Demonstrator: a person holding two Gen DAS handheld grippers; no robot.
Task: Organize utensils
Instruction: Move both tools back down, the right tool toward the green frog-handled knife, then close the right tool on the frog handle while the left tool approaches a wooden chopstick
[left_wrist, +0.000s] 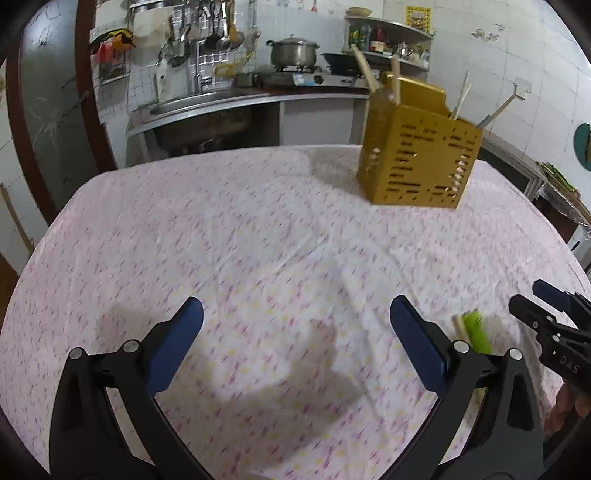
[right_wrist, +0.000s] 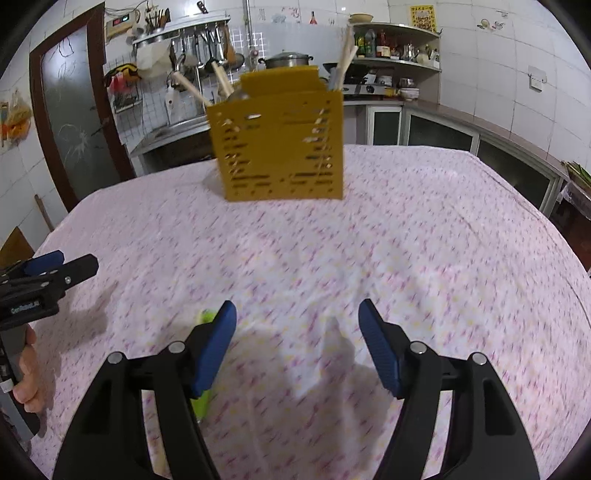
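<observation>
Right tool (right_wrist: 297, 319), jaws apart and empty, sits beside the light, stiff, lime-green plastic utensil handle (right_wrist: 205, 317) near the counter's (right_wrist: 443, 229) front edge; grip its mid-shaft.

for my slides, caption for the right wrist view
Open right gripper hovers over floral tablecloth, green-handled utensil beside its left finger, yellow utensil holder ahead.

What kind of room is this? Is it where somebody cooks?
Yes, most likely a home kitchen. A big metal pot sits on a gas stove, ladles hang on the tiled wall above a sink, and a yellow utensil holder stands on the cloth-covered table.
</observation>
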